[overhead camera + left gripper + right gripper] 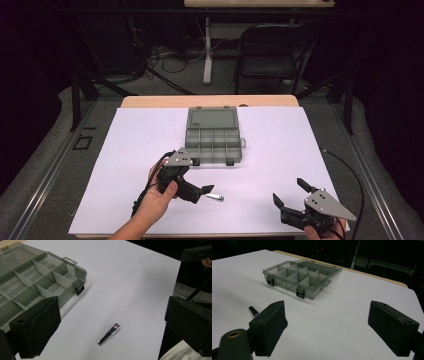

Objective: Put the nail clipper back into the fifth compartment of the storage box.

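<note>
A small metal nail clipper (109, 334) lies flat on the white sheet, just in front of my left gripper (112, 307), whose jaws stand wide apart with nothing between them. In the high view the clipper (216, 196) sits right at the tip of the left gripper (204, 192). A grey see-through organizer box (213, 145) with several empty compartments lies open at the table's middle, its lid (212, 119) folded back. My right gripper (288, 190) hovers open near the front right, aimed toward the box (299, 277); the clipper (253, 311) peeks out beside its left pad (269, 327).
A white sheet (140, 140) covers most of the wooden table (150, 101). A black cable (350, 172) runs along the right edge. A folding chair (270, 55) and a table leg (207, 50) stand beyond the far edge.
</note>
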Action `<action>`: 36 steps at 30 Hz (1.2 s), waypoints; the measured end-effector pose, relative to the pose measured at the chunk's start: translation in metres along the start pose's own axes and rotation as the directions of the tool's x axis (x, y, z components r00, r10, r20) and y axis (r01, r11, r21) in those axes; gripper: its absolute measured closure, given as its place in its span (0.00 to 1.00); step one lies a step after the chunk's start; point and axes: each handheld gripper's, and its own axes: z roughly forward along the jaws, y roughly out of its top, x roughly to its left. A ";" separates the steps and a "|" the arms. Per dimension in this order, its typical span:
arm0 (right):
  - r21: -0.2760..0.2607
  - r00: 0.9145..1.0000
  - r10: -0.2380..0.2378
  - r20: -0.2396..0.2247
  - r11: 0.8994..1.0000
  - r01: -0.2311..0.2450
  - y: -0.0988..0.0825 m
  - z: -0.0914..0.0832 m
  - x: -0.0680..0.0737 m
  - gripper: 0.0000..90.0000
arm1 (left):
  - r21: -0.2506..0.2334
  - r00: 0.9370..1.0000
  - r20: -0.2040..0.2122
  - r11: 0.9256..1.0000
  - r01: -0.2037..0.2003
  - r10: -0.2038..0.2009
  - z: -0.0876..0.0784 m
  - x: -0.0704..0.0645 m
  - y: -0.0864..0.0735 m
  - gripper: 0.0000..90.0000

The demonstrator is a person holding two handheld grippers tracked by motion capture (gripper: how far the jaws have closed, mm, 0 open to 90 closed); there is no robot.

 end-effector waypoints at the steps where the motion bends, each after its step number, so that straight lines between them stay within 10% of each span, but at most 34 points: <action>1: 0.000 1.000 0.000 0.000 1.000 0.000 0.000 0.000 0.000 0.16 | 0.013 1.000 0.000 1.000 -0.001 0.001 0.003 0.000 0.000 0.00; 19: -0.009 1.000 -0.002 -0.006 1.000 0.002 -0.001 0.002 0.001 0.16 | 0.158 1.000 0.020 0.987 -0.001 -0.002 0.029 0.004 0.003 0.00; 36: 0.014 1.000 -0.009 -0.017 1.000 0.009 -0.002 0.004 0.003 0.16 | 0.312 0.997 0.061 0.949 -0.054 0.037 0.045 0.014 0.018 0.00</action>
